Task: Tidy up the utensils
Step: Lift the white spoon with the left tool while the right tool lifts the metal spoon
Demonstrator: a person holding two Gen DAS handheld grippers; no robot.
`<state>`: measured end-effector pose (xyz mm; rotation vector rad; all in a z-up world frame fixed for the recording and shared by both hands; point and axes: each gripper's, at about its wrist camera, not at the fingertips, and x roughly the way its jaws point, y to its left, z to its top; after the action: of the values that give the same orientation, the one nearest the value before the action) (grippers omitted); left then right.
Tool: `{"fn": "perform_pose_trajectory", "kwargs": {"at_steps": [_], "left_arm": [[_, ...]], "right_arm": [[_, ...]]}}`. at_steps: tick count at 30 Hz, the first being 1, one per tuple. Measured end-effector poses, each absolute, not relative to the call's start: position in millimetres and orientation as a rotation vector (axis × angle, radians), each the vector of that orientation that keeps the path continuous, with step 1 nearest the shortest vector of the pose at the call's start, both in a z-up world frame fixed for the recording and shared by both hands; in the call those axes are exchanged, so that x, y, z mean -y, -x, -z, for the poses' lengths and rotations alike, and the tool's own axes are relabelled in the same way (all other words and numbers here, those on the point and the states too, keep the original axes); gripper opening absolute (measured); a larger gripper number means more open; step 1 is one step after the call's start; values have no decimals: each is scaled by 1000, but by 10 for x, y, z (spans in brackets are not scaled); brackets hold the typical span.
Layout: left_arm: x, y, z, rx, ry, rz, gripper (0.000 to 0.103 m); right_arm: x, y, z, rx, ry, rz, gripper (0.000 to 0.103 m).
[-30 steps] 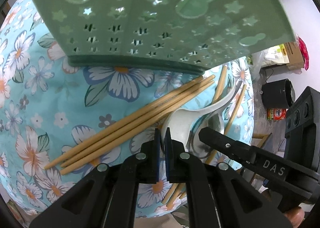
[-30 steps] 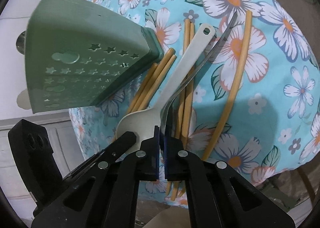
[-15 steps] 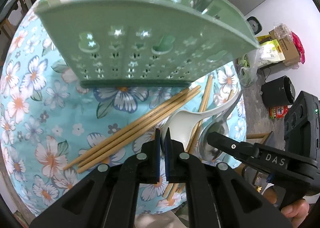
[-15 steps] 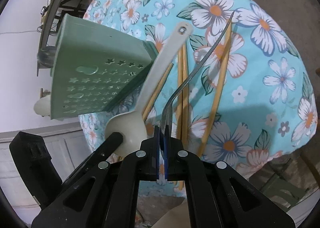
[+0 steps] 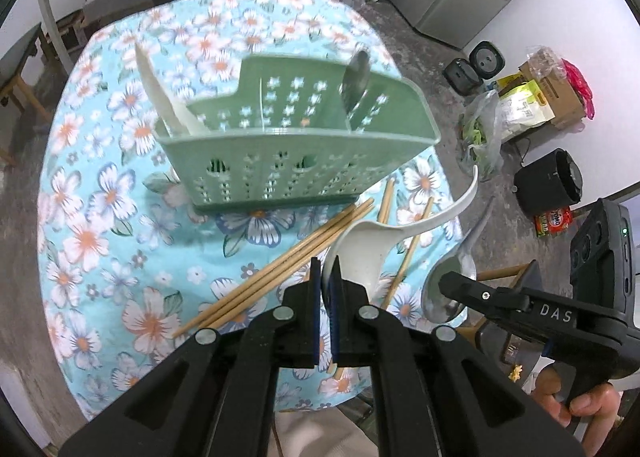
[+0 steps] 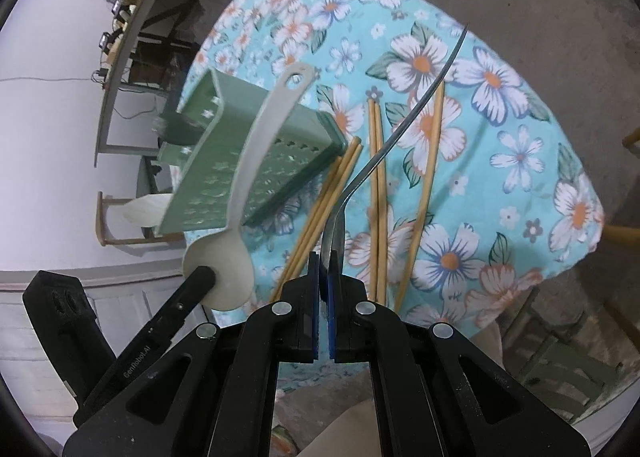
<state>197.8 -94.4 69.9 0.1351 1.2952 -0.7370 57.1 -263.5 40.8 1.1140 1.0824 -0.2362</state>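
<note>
Since a second ago I have raised both hands, and the green caddy (image 5: 296, 161), which filled the top of my left view then, now sits smaller and farther below on the flowered tablecloth (image 5: 100, 241). My left gripper (image 5: 325, 281) is clamped tight on the bowl rim of the white spoon (image 5: 368, 245), now lifted off the cloth; its handle sweeps away to the right and curls upward. My right gripper (image 6: 323, 269) is pinched on the bowl edge of the steel spoon (image 6: 404, 125), whose thin handle runs away from me and up toward the far right, above the chopsticks (image 6: 376, 185). Those lie loose on the cloth just beside the caddy, most pointing roughly lengthwise away from me.
</note>
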Motion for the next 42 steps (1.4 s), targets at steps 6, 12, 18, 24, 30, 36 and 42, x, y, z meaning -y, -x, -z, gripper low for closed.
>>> {"fn": "perform_pose_trajectory", "kwargs": {"at_steps": [6,12,18,24,30,36,42], "left_arm": [[880,-2056,-1139,-1213,-127,770,3],[828,-2194,-1539,-1088,-205,759,3],[830,-2283,-1812,-923,-445,689,3],[1035,-2158,-1877,-716,-757,675,3],[1233,-2078,-1781,-655,-905,668,3],[1341,-2052,-1721,-624,-990,642,3],[1463,-1960,-1631,-584,-1096,626,3]], "right_arm": [[2509,-462,-603,-1045,-1106,229,2],[2399,-477,-682,-1034,-1120,239,2],[2370,-536,-652,-1024,-1123,233,2],[2364,-550,-638,-1015,-1135,237,2],[2374,-527,-599,-1013,-1149,248,2],[2404,-530,-565,-1009,-1158,255,2],[2401,-559,-525,-1013,-1163,253,2]]}}
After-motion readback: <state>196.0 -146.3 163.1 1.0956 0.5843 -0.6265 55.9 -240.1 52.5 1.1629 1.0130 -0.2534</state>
